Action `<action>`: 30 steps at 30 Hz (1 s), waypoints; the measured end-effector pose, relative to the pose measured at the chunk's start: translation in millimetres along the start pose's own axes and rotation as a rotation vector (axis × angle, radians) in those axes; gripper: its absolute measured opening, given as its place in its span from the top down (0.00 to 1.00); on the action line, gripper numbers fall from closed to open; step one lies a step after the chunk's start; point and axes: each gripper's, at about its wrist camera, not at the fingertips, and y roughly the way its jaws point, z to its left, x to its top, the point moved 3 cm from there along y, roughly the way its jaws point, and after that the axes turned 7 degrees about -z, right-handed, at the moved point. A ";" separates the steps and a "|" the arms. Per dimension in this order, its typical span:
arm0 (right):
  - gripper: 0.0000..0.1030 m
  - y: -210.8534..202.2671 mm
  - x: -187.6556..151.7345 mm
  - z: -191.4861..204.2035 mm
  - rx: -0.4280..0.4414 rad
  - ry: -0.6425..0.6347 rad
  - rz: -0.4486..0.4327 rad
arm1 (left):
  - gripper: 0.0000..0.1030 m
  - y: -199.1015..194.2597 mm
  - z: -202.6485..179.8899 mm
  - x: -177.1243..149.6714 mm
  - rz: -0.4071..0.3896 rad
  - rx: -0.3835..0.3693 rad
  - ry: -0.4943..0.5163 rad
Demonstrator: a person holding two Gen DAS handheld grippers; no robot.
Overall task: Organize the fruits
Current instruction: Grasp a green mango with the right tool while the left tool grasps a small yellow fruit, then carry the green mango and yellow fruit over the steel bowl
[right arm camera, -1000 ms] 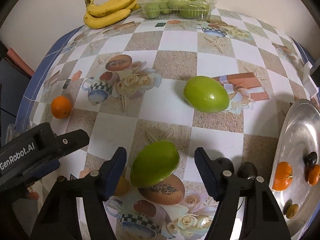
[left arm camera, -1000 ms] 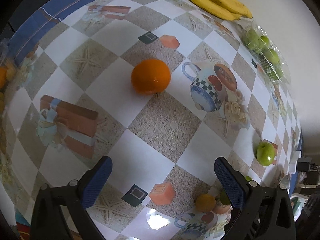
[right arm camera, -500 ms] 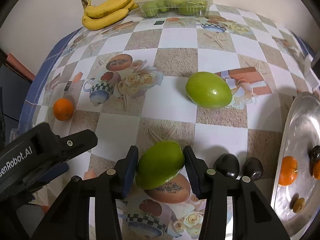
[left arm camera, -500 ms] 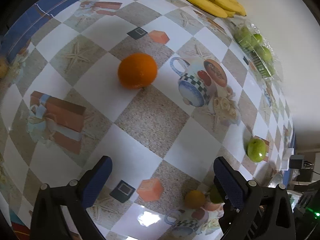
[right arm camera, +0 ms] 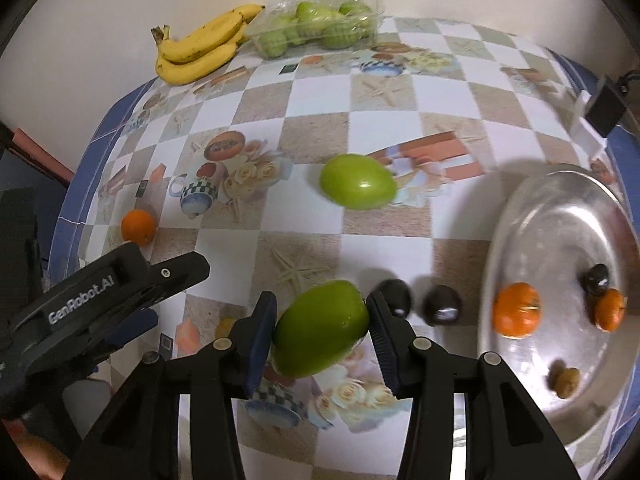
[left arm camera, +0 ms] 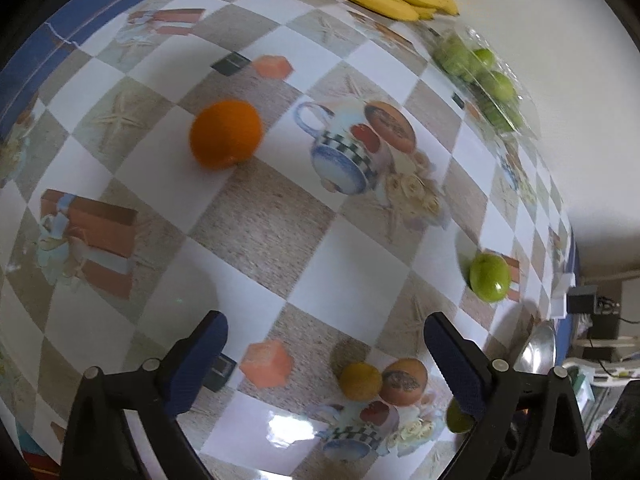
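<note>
The right gripper was clamped on a green fruit, its blue pads pressed against both sides of it. A second green fruit lay farther off on the checked tablecloth, well apart from the held one. Two dark fruits sat on the cloth just right of the gripper. Further right stood a metal tray holding two small orange fruits, a dark fruit and a small brownish one.

The left gripper hung over the cloth with its jaws wide and closing slightly, nothing between them. An orange lay on the cloth ahead of it, well clear of its fingers. A small yellow fruit rested near the gripper's right finger.

At the far edge by the wall lay a bunch of bananas, and just beside them a clear plastic box of green fruits.
</note>
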 end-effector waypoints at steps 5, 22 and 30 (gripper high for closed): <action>0.53 -19.2 0.0 -19.1 -0.014 0.025 -0.034 | 0.13 2.8 -8.4 -8.7 0.032 -0.001 0.032; 0.53 -40.0 2.9 -43.2 0.014 0.110 -0.070 | 0.56 11.0 -39.1 -36.2 0.089 0.006 0.169; 0.54 -41.3 3.3 -43.9 0.020 0.116 -0.072 | 0.73 11.5 -38.2 -38.3 0.088 0.016 0.172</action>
